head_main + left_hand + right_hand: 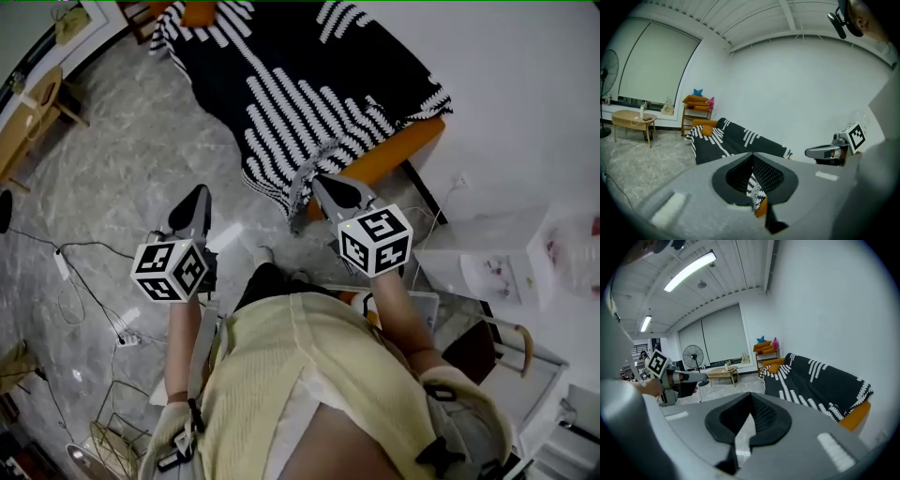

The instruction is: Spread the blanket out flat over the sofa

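Observation:
The black blanket (300,84) with white stripes lies over the orange sofa (398,155) at the top of the head view. One corner hangs down at the sofa's near end. My left gripper (194,199) is held above the floor, well short of the sofa, jaws shut and empty. My right gripper (325,185) hovers close to the hanging blanket corner, also shut with nothing in it. The left gripper view shows the blanket (726,140) across the room beyond my left gripper (752,157). In the right gripper view the blanket (815,380) lies to the right of my right gripper (751,395).
A low wooden table (33,112) stands at the far left, and a fan (693,355) beside it. Cables (84,281) trail over the marble floor. A white box (487,258) and a chair sit at the right. A shelf with cushions (697,110) stands beyond the sofa.

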Demonstrator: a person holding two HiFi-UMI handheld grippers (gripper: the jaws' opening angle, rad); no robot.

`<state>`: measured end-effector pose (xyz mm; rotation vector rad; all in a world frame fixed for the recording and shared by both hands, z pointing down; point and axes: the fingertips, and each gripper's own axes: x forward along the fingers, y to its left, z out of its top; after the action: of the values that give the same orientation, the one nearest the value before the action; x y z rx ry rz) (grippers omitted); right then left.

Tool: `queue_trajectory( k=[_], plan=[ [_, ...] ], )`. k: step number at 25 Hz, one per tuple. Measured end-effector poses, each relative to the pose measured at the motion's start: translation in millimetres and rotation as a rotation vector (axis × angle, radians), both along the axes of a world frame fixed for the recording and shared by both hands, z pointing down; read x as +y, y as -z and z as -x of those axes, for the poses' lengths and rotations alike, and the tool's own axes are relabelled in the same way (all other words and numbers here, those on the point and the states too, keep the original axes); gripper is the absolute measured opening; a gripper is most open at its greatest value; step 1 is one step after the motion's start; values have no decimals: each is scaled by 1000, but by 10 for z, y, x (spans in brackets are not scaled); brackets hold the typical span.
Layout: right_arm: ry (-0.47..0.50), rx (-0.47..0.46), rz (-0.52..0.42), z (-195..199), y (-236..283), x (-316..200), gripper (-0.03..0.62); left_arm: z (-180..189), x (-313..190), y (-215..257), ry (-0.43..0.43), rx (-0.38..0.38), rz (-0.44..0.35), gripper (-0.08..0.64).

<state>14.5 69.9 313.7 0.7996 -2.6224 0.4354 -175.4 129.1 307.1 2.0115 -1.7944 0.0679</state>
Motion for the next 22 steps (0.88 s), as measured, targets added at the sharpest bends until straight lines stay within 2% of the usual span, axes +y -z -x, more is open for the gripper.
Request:
queue_trajectory(
  k=[5, 22],
  plan=[
    [-31, -22, -8, -37, 94, -72, 5, 22, -51, 27, -4, 55, 13, 0],
    [-115, -38, 4, -161, 95, -293, 5, 141, -108, -69, -9, 55, 53, 2]
  ],
)
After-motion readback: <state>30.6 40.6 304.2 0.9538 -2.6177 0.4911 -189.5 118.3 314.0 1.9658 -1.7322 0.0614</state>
